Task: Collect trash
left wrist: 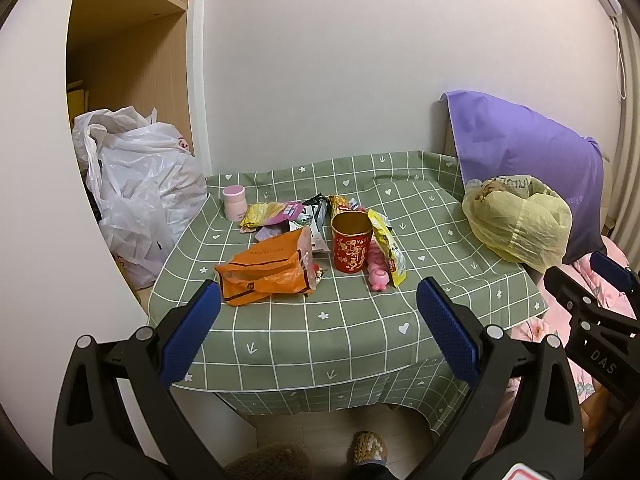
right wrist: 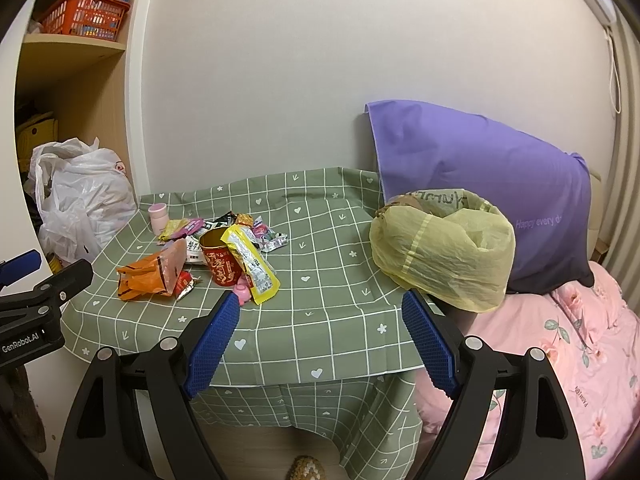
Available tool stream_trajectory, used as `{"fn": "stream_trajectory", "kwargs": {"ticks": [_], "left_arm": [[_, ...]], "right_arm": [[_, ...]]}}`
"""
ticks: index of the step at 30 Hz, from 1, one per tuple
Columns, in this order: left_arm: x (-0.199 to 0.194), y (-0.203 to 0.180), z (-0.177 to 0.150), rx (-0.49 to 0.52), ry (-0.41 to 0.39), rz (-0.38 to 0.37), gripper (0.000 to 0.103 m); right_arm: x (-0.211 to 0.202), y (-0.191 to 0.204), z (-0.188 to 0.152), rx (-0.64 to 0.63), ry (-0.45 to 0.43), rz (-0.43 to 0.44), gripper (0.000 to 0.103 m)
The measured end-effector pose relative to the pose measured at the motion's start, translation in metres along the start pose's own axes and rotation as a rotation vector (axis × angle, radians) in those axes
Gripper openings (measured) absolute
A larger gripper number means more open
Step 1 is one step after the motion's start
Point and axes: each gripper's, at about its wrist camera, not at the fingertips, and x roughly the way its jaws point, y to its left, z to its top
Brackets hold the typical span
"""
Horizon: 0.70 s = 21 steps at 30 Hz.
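A heap of trash lies on the green checked tablecloth (left wrist: 320,332): an orange wrapper (left wrist: 264,270), a red paper cup (left wrist: 352,246), a yellow sachet (left wrist: 386,246), a pink toy (left wrist: 378,274), a pink jar (left wrist: 234,202) and several small wrappers. A yellow bag (left wrist: 518,222) lined with trash sits at the table's right edge. My left gripper (left wrist: 320,328) hangs open over the near table edge, empty. In the right wrist view the orange wrapper (right wrist: 150,276), cup (right wrist: 218,260), sachet (right wrist: 252,266) and yellow bag (right wrist: 444,246) show, and my right gripper (right wrist: 320,332) is open and empty.
A white plastic bag (left wrist: 140,184) fills the shelf nook at left, below a red basket (right wrist: 86,16). A purple pillow (right wrist: 484,184) leans on the wall behind the yellow bag, above pink bedding (right wrist: 572,356). A person's slippered foot (left wrist: 370,450) stands under the table.
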Motion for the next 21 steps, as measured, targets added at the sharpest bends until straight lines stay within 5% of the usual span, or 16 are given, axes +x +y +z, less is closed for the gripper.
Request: {"fn": "stream_trajectory", "kwargs": {"ticks": [7,14,18,21], "left_arm": [[0.009,0.010,0.005,-0.004,-0.021,-0.006,0.094],[0.043,0.037,0.004,-0.067,0.015,0.011,0.094],[0.065,0.048,0.000,-0.089,0.060,0.013,0.094],[0.087,0.055,-0.003,-0.085,0.120,0.014,0.094]], "right_arm": [[0.013,-0.004,0.009,-0.011,0.004,0.012,0.080],[0.077,0.007,0.022,-0.111,0.068,0.116,0.079],[0.126,0.027,0.024,-0.164,0.133,0.240,0.055],[0.163,0.040,0.024,-0.188,0.181,0.300,0.050]]}}
